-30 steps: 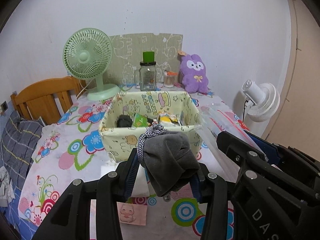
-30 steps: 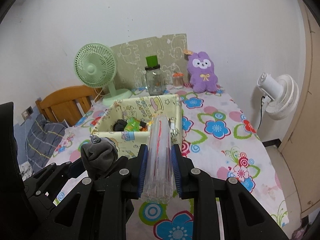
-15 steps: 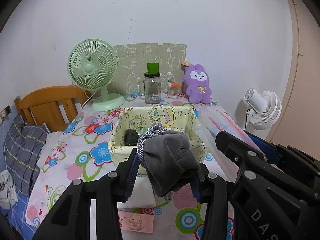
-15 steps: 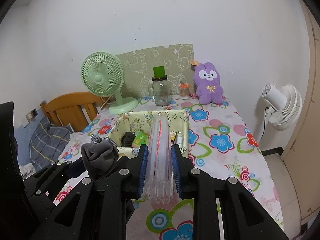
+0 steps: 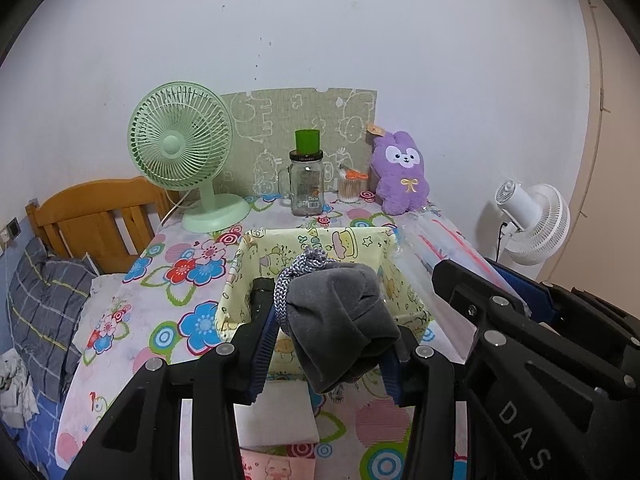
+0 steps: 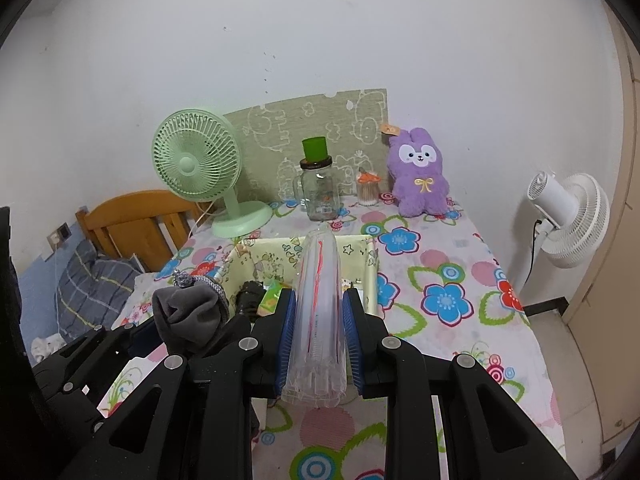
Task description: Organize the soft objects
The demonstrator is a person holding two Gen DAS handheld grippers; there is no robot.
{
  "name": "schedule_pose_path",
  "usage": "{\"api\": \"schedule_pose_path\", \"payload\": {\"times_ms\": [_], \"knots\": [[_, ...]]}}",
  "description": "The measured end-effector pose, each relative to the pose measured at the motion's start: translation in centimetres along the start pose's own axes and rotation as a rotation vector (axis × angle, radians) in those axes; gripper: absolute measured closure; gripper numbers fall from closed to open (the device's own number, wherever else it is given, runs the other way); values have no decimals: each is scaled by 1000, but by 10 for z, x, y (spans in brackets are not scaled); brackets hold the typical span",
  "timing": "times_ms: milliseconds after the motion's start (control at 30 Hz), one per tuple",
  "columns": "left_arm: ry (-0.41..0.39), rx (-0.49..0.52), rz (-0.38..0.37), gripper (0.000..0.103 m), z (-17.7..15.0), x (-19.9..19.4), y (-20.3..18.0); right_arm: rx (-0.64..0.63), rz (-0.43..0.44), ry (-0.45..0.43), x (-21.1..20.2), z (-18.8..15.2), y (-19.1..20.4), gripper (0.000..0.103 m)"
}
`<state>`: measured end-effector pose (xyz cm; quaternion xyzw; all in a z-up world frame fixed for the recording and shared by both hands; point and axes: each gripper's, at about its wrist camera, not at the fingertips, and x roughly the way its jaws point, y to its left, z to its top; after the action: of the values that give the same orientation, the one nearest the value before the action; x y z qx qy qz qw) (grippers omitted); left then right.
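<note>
My left gripper point(image 5: 328, 336) is shut on a rolled grey sock point(image 5: 340, 320) with a speckled knit cuff, held in the air in front of the yellow fabric box point(image 5: 320, 240). In the right wrist view the same grey sock point(image 6: 188, 316) hangs at the left. My right gripper point(image 6: 320, 320) is shut on a clear plastic tube bag point(image 6: 320, 308) with red lines, pointing over the yellow fabric box point(image 6: 360, 252). Inside the box lie a black item point(image 6: 248, 296) and a green packet point(image 6: 272, 300). A purple plush rabbit point(image 5: 400, 180) sits at the table's back.
A flower-print cloth covers the table point(image 6: 440, 300). At the back stand a green desk fan point(image 5: 184, 152), a glass jar with a green cup point(image 5: 306, 180) and a small swab holder point(image 5: 348, 188). A wooden chair point(image 5: 96, 216) is at left, a white fan point(image 5: 532, 220) at right.
Both grippers have pulled back and risen from the box, which now looks smaller and farther. Their holds on the sock and the tube bag are unchanged.
</note>
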<state>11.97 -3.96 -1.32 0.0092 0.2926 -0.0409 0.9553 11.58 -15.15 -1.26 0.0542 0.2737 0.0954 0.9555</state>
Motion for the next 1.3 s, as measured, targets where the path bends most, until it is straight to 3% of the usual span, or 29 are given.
{"api": "schedule_pose_path", "payload": {"times_ms": [700,1300], "knots": [[46,-4,10,56,16,52,11,9,-7,66,69,22,-6,76],[102,-38,-22,54,13,96,18,7,11,132,112,21,-7,75]]}}
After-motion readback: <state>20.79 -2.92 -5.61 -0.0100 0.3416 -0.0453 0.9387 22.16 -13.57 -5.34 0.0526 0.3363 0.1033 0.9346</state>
